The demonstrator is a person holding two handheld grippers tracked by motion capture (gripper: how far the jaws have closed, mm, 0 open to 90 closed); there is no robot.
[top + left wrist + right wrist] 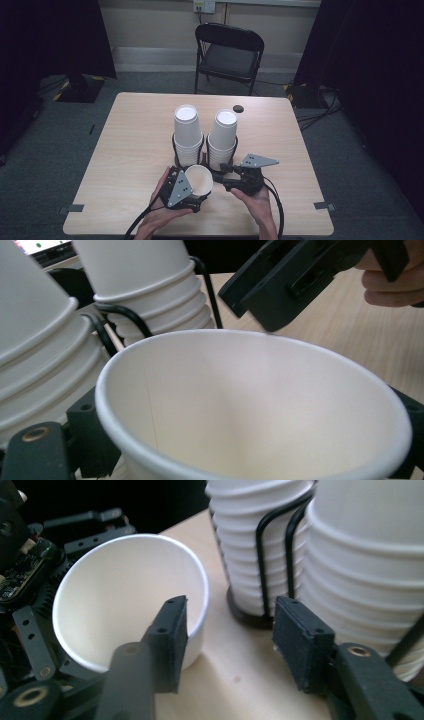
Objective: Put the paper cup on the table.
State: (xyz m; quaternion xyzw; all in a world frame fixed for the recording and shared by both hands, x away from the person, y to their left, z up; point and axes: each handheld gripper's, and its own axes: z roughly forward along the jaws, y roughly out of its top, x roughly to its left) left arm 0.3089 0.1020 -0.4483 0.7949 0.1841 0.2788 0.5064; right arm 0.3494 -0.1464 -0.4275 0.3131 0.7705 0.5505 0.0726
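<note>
A single white paper cup (200, 180) lies tilted in my left gripper (196, 189), its mouth turned toward the right hand. In the left gripper view the cup (240, 405) sits between the two black jaws, which are shut on its wall. My right gripper (226, 174) hovers just right of the cup, in front of the stacks. Its jaws (235, 645) stand open over bare table, with the cup's rim (130, 595) just to their left. Two stacks of upturned white cups (188, 132) (222, 137) stand in black wire holders at mid-table.
The wooden table (130, 150) has bare room left and right of the stacks. A small black round object (238, 108) lies near the far edge. A black folding chair (229, 55) stands behind the table, and dark curtains hang at both sides.
</note>
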